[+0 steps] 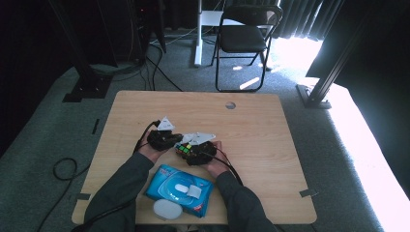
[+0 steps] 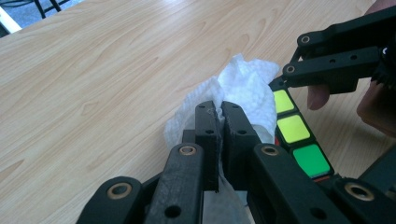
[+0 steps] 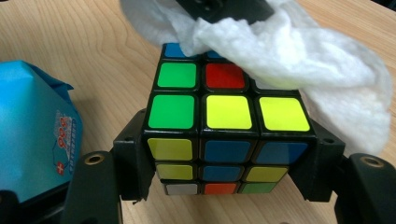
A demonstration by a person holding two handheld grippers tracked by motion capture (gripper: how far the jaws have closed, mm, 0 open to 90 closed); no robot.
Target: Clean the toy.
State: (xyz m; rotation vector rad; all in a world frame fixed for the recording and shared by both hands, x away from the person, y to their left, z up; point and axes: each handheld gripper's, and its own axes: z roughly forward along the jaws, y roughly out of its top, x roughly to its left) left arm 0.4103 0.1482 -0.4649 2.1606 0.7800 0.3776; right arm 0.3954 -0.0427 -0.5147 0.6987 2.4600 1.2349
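A scrambled colour cube [image 3: 224, 135] sits between the jaws of my right gripper [image 3: 226, 163], which are shut on its two sides. The cube [image 1: 184, 149] and right gripper [image 1: 189, 151] are at the middle of the table in the high view. My left gripper [image 2: 218, 116] is shut on a white tissue [image 2: 243, 88], and the tissue [image 3: 299, 56] lies over the top right of the cube. In the left gripper view the cube [image 2: 299, 140] is just to the right, with green and yellow tiles showing. The left gripper [image 1: 176, 138] comes in from the cube's left.
A blue tissue pack [image 1: 179, 189] lies at the near edge of the wooden table [image 1: 261, 145], with a white lid [image 1: 167, 210] beside it. The blue pack [image 3: 32, 135] is close to the right gripper. A folding chair [image 1: 244, 38] stands beyond the table.
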